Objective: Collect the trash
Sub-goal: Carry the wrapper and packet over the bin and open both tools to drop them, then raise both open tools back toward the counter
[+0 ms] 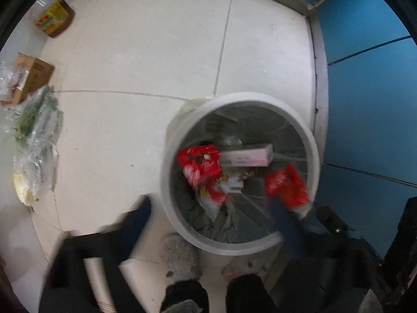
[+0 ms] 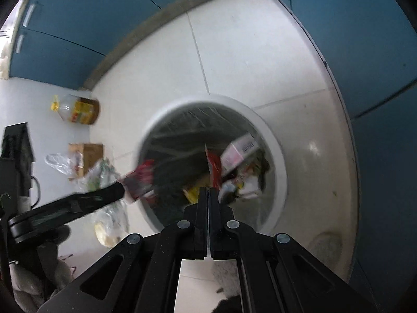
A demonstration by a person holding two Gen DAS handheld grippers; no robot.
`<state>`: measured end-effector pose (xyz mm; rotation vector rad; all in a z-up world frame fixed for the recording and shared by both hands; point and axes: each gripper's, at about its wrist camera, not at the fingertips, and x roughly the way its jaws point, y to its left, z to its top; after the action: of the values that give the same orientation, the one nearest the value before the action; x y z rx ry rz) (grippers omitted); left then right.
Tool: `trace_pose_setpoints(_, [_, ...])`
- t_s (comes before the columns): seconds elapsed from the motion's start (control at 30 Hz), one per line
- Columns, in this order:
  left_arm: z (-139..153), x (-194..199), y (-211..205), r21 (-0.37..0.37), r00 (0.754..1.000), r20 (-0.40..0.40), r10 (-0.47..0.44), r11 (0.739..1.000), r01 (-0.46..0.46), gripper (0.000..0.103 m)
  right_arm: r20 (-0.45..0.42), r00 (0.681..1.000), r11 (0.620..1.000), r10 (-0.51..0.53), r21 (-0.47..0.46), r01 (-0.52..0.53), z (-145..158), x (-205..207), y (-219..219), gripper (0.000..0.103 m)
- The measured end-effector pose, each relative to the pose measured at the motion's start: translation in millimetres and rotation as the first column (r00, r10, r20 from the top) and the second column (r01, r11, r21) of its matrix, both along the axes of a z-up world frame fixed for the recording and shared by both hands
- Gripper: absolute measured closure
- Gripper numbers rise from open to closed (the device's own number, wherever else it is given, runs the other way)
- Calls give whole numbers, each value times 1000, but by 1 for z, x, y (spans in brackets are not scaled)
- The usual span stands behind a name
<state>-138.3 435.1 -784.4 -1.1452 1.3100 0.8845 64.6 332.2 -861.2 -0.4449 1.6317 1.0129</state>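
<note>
Left gripper (image 1: 208, 206) spread wide over white bin (image 1: 169, 154), red wrapper (image 1: 200, 164) apparently dropping — right gripper (image 2: 208, 191) clenched, seemingly empty; keep releases inside rim.

Left gripper (image 1: 208, 208) fingers spread wide; right gripper (image 2: 209, 191) fingers pressed together.

The floor (image 1: 146, 60) is laid in large pale glossy tiles, with thin grey grout lines (image 1: 224, 39) crossing it; blue cabinets (image 1: 370, 83) close it in on two sides, meeting at a corner, and a grey plinth (image 1: 319, 78) runs along their foot; two pale bar handles (image 2: 28, 15) sit on the far doors (blurred, one above the other); a bottle (image 1: 53, 19) with a yellow label stands by the white wall; two grey fluffy slippers (image 1: 179, 258) rest on the tiles below dark trouser legs (image 1: 182, 294).
</note>
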Motion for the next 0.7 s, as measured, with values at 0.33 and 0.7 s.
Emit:
trace_pose_setpoints(0.33, [131, -13, -10, 231, 987, -129, -91, 966, 119, 2, 350, 920, 984, 175, -97, -150, 115, -7, -9, 1])
trace_pose_setpoints(0.7, [348, -20, -50, 361, 994, -75, -85, 926, 106, 0, 414, 891, 980, 185, -11, -199, 345, -29, -43, 0])
